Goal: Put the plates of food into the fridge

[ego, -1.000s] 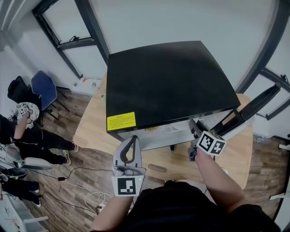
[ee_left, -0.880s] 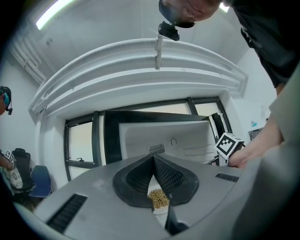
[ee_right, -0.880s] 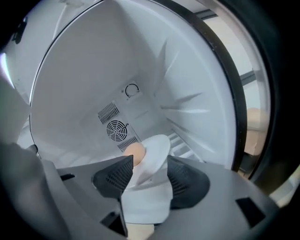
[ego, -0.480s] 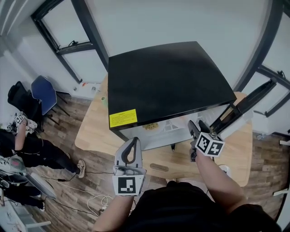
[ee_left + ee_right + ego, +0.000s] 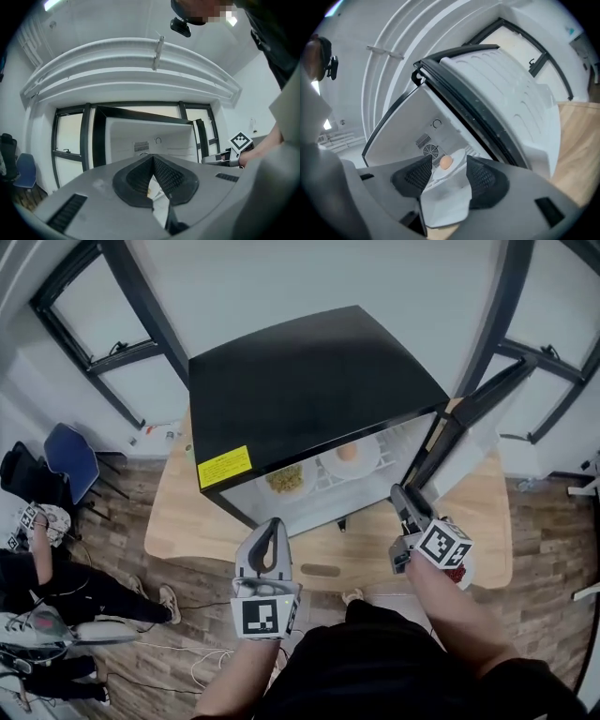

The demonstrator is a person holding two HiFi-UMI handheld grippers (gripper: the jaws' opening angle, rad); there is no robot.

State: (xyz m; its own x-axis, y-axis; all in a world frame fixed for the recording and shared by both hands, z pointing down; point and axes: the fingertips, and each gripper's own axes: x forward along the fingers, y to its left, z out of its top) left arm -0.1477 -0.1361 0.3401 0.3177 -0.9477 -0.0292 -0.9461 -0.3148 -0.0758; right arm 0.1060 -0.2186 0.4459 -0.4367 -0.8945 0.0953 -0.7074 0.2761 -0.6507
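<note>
Head view shows the fridge [image 5: 309,381], a black-topped unit standing on the wooden table [image 5: 183,521], with its door [image 5: 469,413] swung wide to the right. One second ago the door stood only partly open and the interior was almost hidden under the top panel. Now the white compartment is exposed, and two plates rest side by side on its wire shelf [image 5: 323,486]. The plate of yellowish food [image 5: 288,479] lies to the left. The plate with a round orange item [image 5: 349,457] lies to the right, nearer the door. The right gripper [image 5: 405,498] was close against the door edge earlier. It now hangs clear of the door, in front of the opening, pointing towards the shelf. Its jaws have just been opening and now stand wide apart with nothing between them. The right gripper view looks through the gap at the orange item on its plate, well beyond the pads. The left gripper [image 5: 272,529] sits in front of the fridge's left half, over the table edge, about where it was. Its jaws are closed tip to tip and hold nothing.
</note>
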